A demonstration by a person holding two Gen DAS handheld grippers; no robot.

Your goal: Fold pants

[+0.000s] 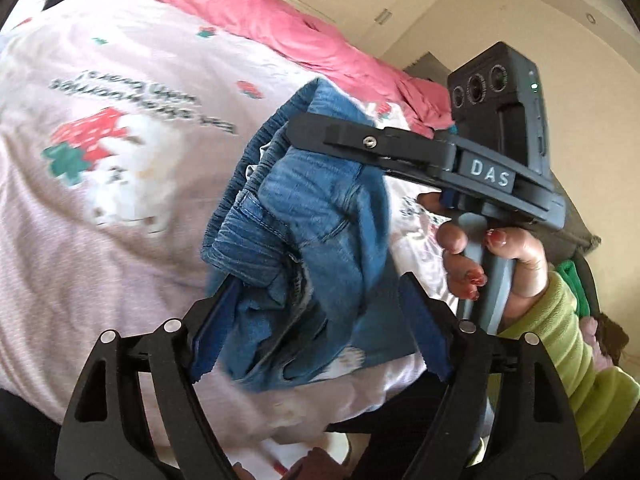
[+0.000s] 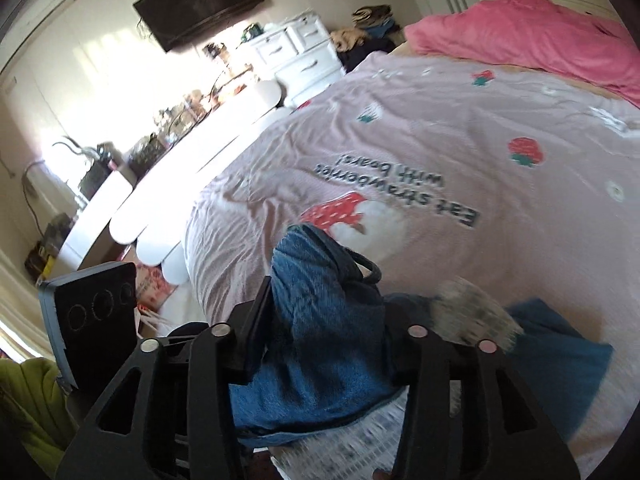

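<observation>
the left gripper (image 1: 316, 320) is standing with its jaws apart; a bunched wad of the blue denim pants (image 1: 304, 216) is sitting between the two blue pads (image 1: 212, 332). the cloth is touching the pad on the picture's left, while the pad on the picture's right is standing clear of it, so no clamp is showing there. the right gripper (image 2: 328, 332) is closing on the pants from the other side: in the left wrist view its black finger (image 1: 360, 140) is lying across the top of the bundle, and in its own view the denim is filling the gap between both fingers, which are pressing on it.

the pants are hanging raised and crumpled above the pink bedspread (image 1: 120, 200), toward the near edge of the bed, with a ribbed waistband section (image 1: 244, 236) facing the left wrist camera. in the right wrist view a further part of the blue cloth (image 2: 560, 360) is trailing toward the lower right of the picture; whether it is resting on the spread cannot be told because of blur.

a hand (image 1: 500, 256) with red-painted nails is gripping the grey handle of the right gripper, and a green ribbed sleeve (image 1: 560, 344) is covering the wrist. a pink blanket (image 2: 520, 36) is lying heaped along the far edge of the bed. the spread is bearing a bear and strawberry print (image 2: 352, 212) with lettering.
</observation>
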